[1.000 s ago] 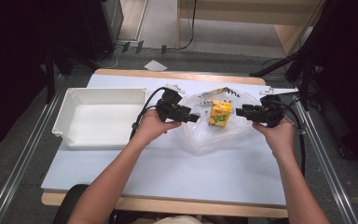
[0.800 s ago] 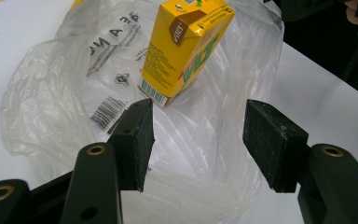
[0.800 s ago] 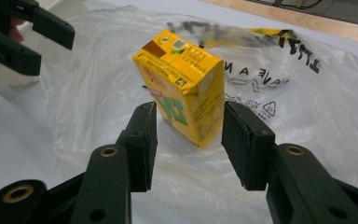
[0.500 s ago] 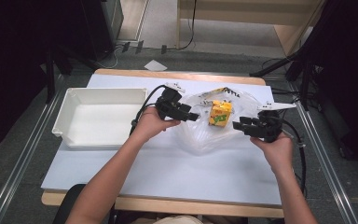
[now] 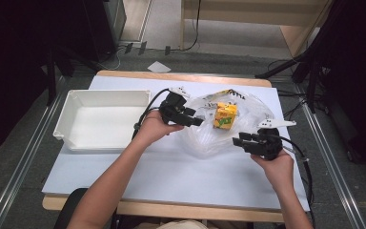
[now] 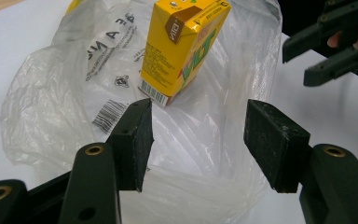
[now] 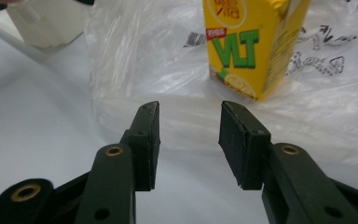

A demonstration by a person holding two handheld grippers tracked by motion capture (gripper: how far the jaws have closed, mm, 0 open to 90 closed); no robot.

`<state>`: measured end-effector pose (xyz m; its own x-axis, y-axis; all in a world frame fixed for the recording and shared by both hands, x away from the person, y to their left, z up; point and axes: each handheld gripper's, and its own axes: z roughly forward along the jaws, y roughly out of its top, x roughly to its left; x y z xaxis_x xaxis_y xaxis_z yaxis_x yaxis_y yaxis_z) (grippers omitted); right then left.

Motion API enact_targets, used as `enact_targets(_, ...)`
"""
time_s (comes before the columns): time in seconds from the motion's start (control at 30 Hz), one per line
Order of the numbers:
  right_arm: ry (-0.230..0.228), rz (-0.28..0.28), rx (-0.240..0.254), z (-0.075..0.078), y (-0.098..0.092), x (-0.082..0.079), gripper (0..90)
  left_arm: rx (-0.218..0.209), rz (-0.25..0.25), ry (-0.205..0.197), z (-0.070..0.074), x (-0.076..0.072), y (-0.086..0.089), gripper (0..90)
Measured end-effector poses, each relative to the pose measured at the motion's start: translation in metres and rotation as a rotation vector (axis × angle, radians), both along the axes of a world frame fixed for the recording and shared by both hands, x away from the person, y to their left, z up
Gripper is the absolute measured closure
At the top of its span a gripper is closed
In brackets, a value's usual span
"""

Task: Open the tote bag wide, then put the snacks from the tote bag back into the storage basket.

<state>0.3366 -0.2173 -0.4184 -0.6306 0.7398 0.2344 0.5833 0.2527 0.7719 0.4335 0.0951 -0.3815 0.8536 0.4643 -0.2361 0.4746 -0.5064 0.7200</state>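
A person is sitting at a white tabletop (image 5: 171,176), holding a two-fingered gripper in each hand. A yellow juice carton (image 5: 225,116) is standing upright on a crumpled clear plastic bag (image 5: 205,138) near the middle of the tabletop. An empty white tray (image 5: 71,112) is lying to the left, apart from the bag.

The left gripper (image 5: 198,122) is hovering just beside the carton, its fingers (image 6: 133,140) standing wide apart with nothing between them; the carton (image 6: 182,46) is sitting just beyond them. The right gripper (image 5: 238,141) is reaching toward the bag's near edge. Its fingers (image 7: 237,140) are apart and have just been closing a little, with only bare tabletop and the bag's rim (image 7: 186,116) ahead of them, not pinched.

The likely trouble is the bag itself. It is thin and slippery, so the fingers may be closing on air or sliding off a fold. If the right gripper tugs the film while the carton is resting on it, the carton could tip over or slide. The two grippers are also working close together and could knock each other.
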Motion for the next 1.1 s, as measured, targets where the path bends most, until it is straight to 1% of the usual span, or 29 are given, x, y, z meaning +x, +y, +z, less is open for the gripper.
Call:
enact_targets(0.17, 0.008, 0.005, -0.009, -0.008, 0.002, -0.008, 60.2, -0.002, -0.001, -0.012, 0.001, -0.001, -0.001, 42.9)
enact_targets(0.2, 0.008, 0.004, -0.007, -0.008, 0.002, -0.009, 60.2, -0.009, -0.005, -0.014, 0.001, -0.001, -0.001, 42.9)
enact_targets(0.3, 0.014, 0.007, -0.004, -0.01, 0.002, -0.011, 60.3, -0.008, -0.006, -0.02, 0.003, 0.0, -0.004, 42.9)
enact_targets(0.33, 0.013, 0.011, -0.006, -0.01, 0.002, -0.012, 60.3, -0.008, -0.009, -0.016, 0.004, 0.0, -0.004, 42.9)
enact_targets(0.43, 0.014, 0.011, -0.001, -0.011, 0.001, -0.015, 60.3, -0.006, -0.017, -0.026, 0.007, 0.004, -0.007, 42.9)
enact_targets(0.5, 0.013, 0.011, 0.001, -0.011, 0.001, -0.017, 60.4, -0.009, -0.025, -0.034, 0.01, 0.006, -0.01, 43.0)
enact_targets(0.53, 0.014, 0.013, 0.001, -0.011, 0.0, -0.018, 60.4, -0.003, -0.029, -0.039, 0.011, 0.007, -0.011, 42.9)
enact_targets(0.6, 0.015, 0.015, 0.002, -0.012, 0.0, -0.02, 60.4, -0.001, -0.043, -0.038, 0.012, 0.01, -0.016, 42.5)
enact_targets(0.67, 0.02, 0.019, -0.001, -0.013, 0.0, -0.022, 60.4, 0.002, -0.064, -0.052, 0.013, 0.013, -0.022, 41.0)
enact_targets(0.7, 0.022, 0.023, -0.004, -0.014, -0.001, -0.022, 60.4, 0.009, -0.074, -0.061, 0.013, 0.015, -0.024, 40.7)
enact_targets(0.73, 0.026, 0.022, -0.002, -0.014, 0.0, -0.022, 60.4, 0.02, -0.084, -0.061, 0.013, 0.017, -0.027, 40.3)
enact_targets(0.8, 0.026, 0.024, 0.002, -0.014, -0.001, -0.022, 60.4, 0.029, -0.095, -0.059, 0.012, 0.021, -0.032, 39.8)
enact_targets(0.87, 0.027, 0.025, 0.004, -0.014, -0.001, -0.023, 60.4, 0.015, -0.105, -0.059, 0.011, 0.025, -0.035, 39.4)
enact_targets(0.9, 0.026, 0.025, 0.001, -0.014, -0.002, -0.024, 60.4, 0.021, -0.103, -0.055, 0.011, 0.026, -0.037, 39.1)
enact_targets(0.97, 0.026, 0.026, 0.005, -0.015, -0.002, -0.025, 59.9, 0.026, -0.111, -0.069, 0.01, 0.029, -0.04, 38.9)
enact_targets(1.03, 0.026, 0.028, 0.0, -0.016, -0.002, -0.027, 58.4, 0.034, -0.121, -0.082, 0.01, 0.031, -0.043, 38.4)
enact_targets(1.07, 0.029, 0.03, -0.001, -0.017, -0.002, -0.027, 58.1, 0.033, -0.128, -0.076, 0.01, 0.033, -0.044, 38.2)
enact_targets(1.1, 0.026, 0.033, -0.001, -0.018, -0.002, -0.028, 57.4, 0.012, -0.132, -0.077, 0.009, 0.034, -0.044, 38.3)
